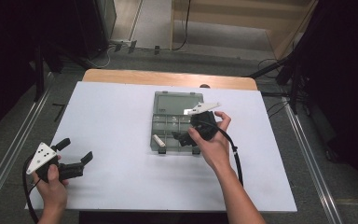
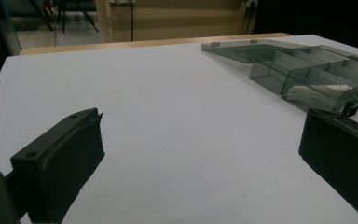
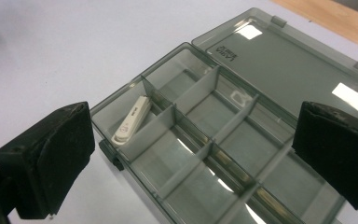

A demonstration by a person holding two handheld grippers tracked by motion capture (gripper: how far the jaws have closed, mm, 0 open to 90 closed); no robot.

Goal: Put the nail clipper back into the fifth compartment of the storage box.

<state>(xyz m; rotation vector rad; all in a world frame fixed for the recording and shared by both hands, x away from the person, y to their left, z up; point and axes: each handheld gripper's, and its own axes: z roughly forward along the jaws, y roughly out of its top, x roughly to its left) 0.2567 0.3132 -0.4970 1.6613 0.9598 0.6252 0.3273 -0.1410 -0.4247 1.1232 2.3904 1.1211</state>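
A clear grey compartment box (image 1: 160,122) (image 2: 279,74) (image 3: 200,100) lies open in the middle of the white table, its lid (image 1: 177,101) (image 3: 289,65) flat behind it. A small white stick-shaped piece (image 1: 159,140) (image 2: 307,90) (image 3: 131,120) lies in its front left compartment. My right gripper (image 1: 182,137) (image 3: 191,163) hovers open just above the box's front compartments, holding nothing. My left gripper (image 1: 77,150) (image 2: 200,168) stands open near the table's front left corner, well away from the box, with only bare table between its pads.
The white sheet (image 1: 121,177) covers a wooden table (image 1: 168,77) whose far edge shows. Dark stands and cables (image 1: 284,70) sit on the floor around it. A black cable (image 1: 235,156) trails from my right gripper.
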